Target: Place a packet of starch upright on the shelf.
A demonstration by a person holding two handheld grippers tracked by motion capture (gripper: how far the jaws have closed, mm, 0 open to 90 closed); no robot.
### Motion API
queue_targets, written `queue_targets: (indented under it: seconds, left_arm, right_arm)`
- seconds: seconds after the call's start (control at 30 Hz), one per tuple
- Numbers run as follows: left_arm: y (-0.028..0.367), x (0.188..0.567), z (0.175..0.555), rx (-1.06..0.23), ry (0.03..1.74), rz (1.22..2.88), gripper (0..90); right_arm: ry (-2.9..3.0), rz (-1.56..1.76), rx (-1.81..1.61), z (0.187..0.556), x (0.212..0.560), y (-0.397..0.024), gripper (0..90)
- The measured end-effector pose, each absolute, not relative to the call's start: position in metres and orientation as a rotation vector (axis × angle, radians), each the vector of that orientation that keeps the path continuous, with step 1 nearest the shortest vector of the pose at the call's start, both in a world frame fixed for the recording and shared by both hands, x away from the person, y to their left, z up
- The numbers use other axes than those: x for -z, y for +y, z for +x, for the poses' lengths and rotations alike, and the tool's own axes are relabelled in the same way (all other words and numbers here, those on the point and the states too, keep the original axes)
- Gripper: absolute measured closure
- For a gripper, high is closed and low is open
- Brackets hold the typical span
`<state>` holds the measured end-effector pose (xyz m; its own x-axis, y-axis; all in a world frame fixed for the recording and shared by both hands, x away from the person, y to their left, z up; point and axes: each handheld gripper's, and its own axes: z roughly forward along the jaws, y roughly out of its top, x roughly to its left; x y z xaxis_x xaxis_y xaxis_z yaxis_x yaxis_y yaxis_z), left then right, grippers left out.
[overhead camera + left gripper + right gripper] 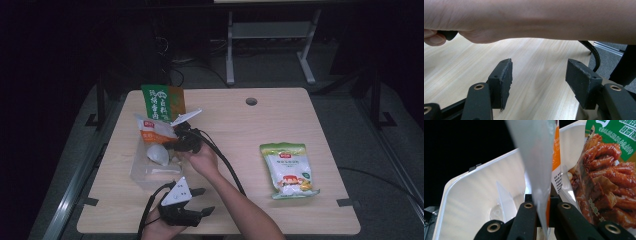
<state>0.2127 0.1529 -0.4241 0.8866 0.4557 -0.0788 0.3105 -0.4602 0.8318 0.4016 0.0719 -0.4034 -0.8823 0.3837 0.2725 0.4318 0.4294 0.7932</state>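
Right hand-held gripper (541, 217): jaws pinched tight on the edge of a white-and-orange snack pouch (156, 131), held upright over the clear plastic bin (142, 175); probably gripped by the seam so the pouch hangs straight and slides down between the bin walls.
Left hand-held gripper (539, 80): jaws spread wide, nothing between them, bare wood beneath; parked near the bench (280, 120) edge on the person's side of the bin, apparently idle, kept clear of the right forearm (544, 20) crossing above it.
White-and-orange snack pouch: at the far end of the bin, lower part inside it, top edge raised.
Green snack bag (162, 102): standing at the bin's far end, leaning against the pouch; printed with brown braised pieces; whether inside the bin or just behind it, cannot tell.
White rounded item (158, 154): lying inside the bin, kind unclear.
Green-and-white pouch (287, 170): flat on the bench, well apart from the bin on its right; likely waiting its turn.
Count: two hand-held grippers, one bin, three packets, one unidentified white item.
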Motion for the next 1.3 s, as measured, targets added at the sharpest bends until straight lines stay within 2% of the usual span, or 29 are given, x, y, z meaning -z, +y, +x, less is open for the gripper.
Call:
queue_targets:
  seconds: [0.07,0.13,0.3,0.67,1.3]
  left_arm:
    - [0.153,0.424,0.213,-0.190,0.552,2.089,38.1]
    - [0.153,0.424,0.213,-0.191,0.552,2.088,38.0]
    - [0.153,0.424,0.215,-0.199,0.556,2.090,37.6]
    - [0.151,0.427,0.219,-0.206,0.572,2.098,35.3]
    - [0.150,0.428,0.220,-0.218,0.578,2.096,33.7]
  right_arm:
    - [-2.616,-0.739,1.466,0.401,0.402,0.072,87.2]
    - [-2.617,-0.745,1.457,0.401,0.401,0.071,79.8]
    - [-2.602,-0.743,1.452,0.403,0.395,0.060,72.5]
    - [-2.605,-0.740,1.436,0.399,0.380,0.036,59.9]
    - [-2.602,-0.737,1.425,0.390,0.366,-0.002,52.3]
